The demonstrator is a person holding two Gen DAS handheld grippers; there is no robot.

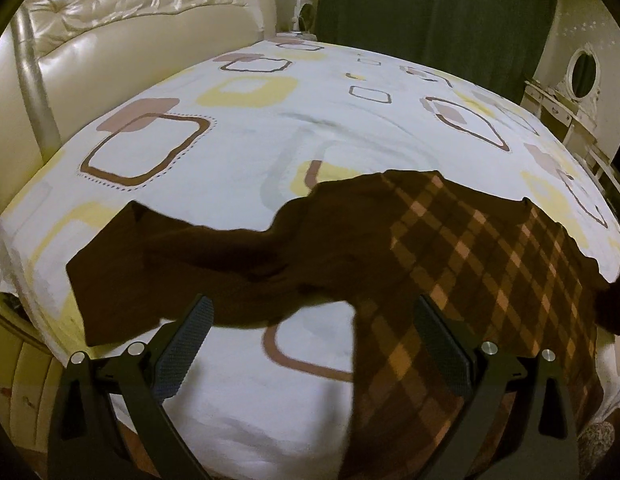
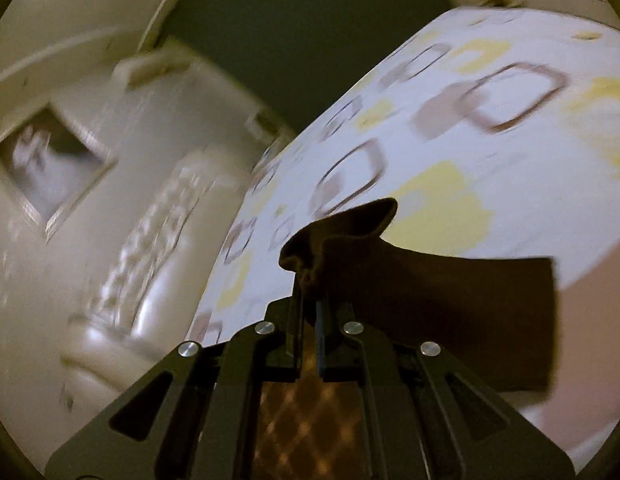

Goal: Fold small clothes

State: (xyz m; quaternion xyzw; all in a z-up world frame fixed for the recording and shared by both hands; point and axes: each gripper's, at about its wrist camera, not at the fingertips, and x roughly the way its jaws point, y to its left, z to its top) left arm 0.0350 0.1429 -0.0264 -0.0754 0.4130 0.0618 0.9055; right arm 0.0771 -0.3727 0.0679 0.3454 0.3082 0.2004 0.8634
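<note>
Only right gripper (image 2: 309,280) view shows jaws clamping garment (image 2: 430,300).

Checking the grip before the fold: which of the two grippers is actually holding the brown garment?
The right gripper: its jaws are shut on a bunched edge of the brown garment. The left gripper hangs open above the bedsheet, holding nothing.

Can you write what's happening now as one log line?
left gripper: open, empty | right gripper: shut on brown garment | garment on bed
</note>
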